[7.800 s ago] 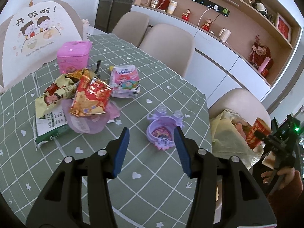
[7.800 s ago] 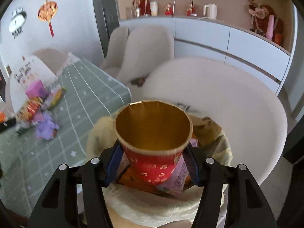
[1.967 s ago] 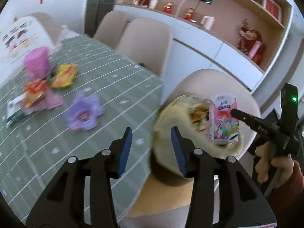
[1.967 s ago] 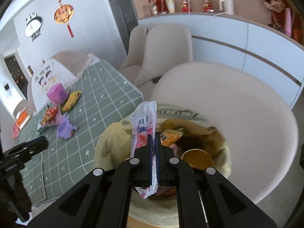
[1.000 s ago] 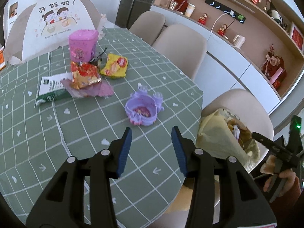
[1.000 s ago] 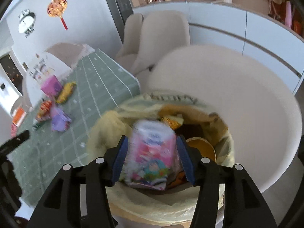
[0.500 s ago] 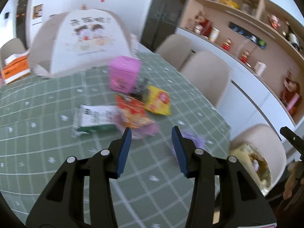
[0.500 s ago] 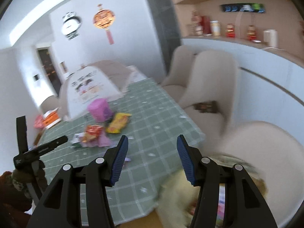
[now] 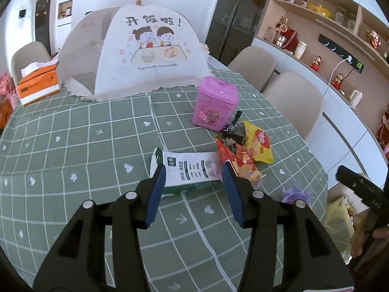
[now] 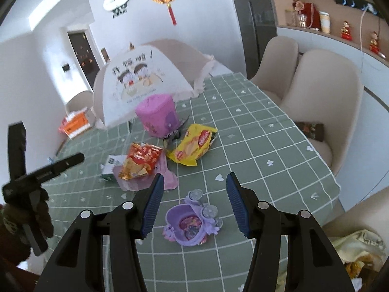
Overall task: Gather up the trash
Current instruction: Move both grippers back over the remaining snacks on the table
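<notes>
Hovering — both claws (image 9: 193, 189) (image 10: 193, 200) apart, empty | purple cup (image 10: 187, 226) holds wrapper | bag (image 10: 359, 255) holds trash

A matt green cloth (image 9: 73, 150) printed with a white grid and small hearts covers the table, and on it lie glossy, crinkled foil-like snack wrappers, one yellow (image 10: 193, 146) and one red (image 10: 139, 161), beside a flat white and green packet (image 9: 189, 170) that looks like printed paper or film. A pink box (image 9: 215, 105) and a lilac cup (image 10: 188, 226) look like smooth moulded plastic, and a domed food cover (image 9: 136, 53) behind them is of pale, fine mesh fabric with a printed white panel. Both grippers, left (image 9: 194, 192) and right (image 10: 194, 200), are of matt black plastic with ribbed blue pads (image 9: 155, 194) and small shiny metal screws.
</notes>
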Demonstrator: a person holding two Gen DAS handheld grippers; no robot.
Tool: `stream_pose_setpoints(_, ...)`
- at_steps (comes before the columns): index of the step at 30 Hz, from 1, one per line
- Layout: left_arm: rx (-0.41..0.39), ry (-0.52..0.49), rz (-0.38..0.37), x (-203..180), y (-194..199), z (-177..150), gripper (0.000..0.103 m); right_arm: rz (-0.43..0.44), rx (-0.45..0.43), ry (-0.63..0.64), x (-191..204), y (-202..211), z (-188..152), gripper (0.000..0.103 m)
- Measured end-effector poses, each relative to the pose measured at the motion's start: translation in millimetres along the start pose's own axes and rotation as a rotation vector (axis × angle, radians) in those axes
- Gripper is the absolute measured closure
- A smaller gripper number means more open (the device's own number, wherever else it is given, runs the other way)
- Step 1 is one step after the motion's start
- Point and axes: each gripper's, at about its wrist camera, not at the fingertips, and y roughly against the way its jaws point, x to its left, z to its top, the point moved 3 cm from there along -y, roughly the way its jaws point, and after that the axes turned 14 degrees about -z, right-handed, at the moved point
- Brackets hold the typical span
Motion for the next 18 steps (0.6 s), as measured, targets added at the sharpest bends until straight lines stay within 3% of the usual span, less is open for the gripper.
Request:
stream_pose_setpoints(4, 0.036, -0.027, -0.035, 6.2, -19.2, 4.7, 0.057, -0.046, 0.03, 0.013, 5.5, -20.7, 0.8, 0.052)
stream_pose_setpoints(9, 0.078, -0.191, -0.132, 11.6, -47.4, 24.0, 0.057, -0.081, 0.097, -0.008, 3.4, -41.8, -3.3, 0.052)
stream_pose_setpoints(12, 0.096, -0.268, -0.123, 24.3, -70.3, 38.8, 0.057, -0.102, 0.134, -0.015, 2.8, -52.0, -7.9, 0.052)
stream_pose_setpoints(14, 0.12, -0.235, -0.132, 38.6, -88.1, 45.9, 0.057, -0.119, 0.16, -0.019, 2.9, -59.6, -11.7, 0.052)
stream_pose_setpoints(18, 0.249, -0.112, -0.213, 61.7, -118.7, 39.8, 0.057, -0.125, 0.207, -0.054, 1.2, -71.4, -18.0, 0.052)
